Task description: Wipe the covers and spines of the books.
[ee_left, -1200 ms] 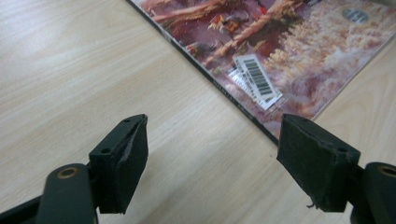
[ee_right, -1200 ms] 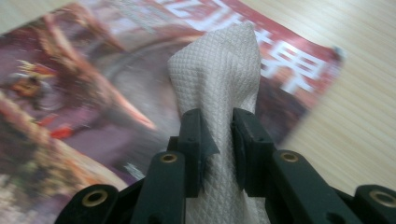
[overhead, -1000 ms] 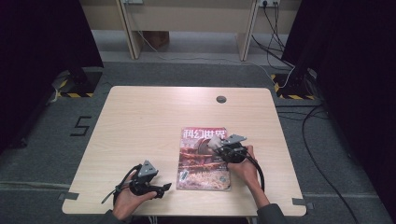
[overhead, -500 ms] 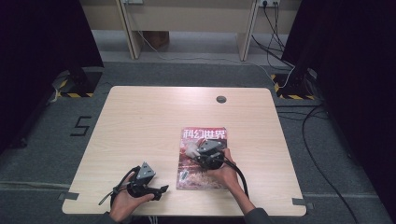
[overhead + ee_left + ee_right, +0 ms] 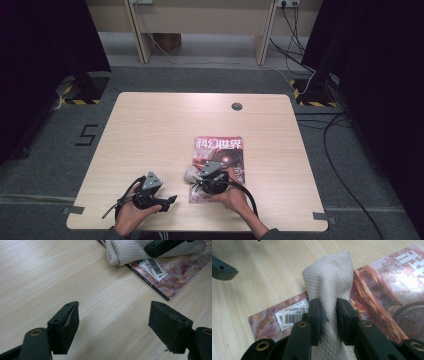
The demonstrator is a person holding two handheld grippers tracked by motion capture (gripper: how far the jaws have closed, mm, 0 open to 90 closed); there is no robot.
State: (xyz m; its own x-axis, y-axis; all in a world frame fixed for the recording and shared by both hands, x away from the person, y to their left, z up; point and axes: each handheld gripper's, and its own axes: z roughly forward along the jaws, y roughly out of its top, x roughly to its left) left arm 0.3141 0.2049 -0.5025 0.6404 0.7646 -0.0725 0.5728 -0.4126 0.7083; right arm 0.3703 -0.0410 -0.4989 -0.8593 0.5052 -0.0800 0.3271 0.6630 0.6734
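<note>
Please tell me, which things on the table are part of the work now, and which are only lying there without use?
In the job:
- white cloth, clamped in the right gripper
- magazine under the cloth, being wiped

Just there:
- left gripper, open and idle over bare table
- round grommet near the table's far edge
- cables on the floor behind

A pale wood-grain worktop [image 5: 150, 130] with rounded corners stands on grey carpet [image 5: 380, 200]. A round grey cable port [image 5: 237, 106] sits near its far edge. Grey tape strips [image 5: 75, 210] lie by the near corners, and a black number five [image 5: 86, 135] is marked on the carpet to the left. Yellow-and-black hazard tape [image 5: 72, 101] marks dark stand bases on both sides. Black cables [image 5: 340, 150] trail across the floor at right, beneath dark curtains [image 5: 45, 40]. Light wooden furniture legs [image 5: 137, 30] rise beyond.
</note>
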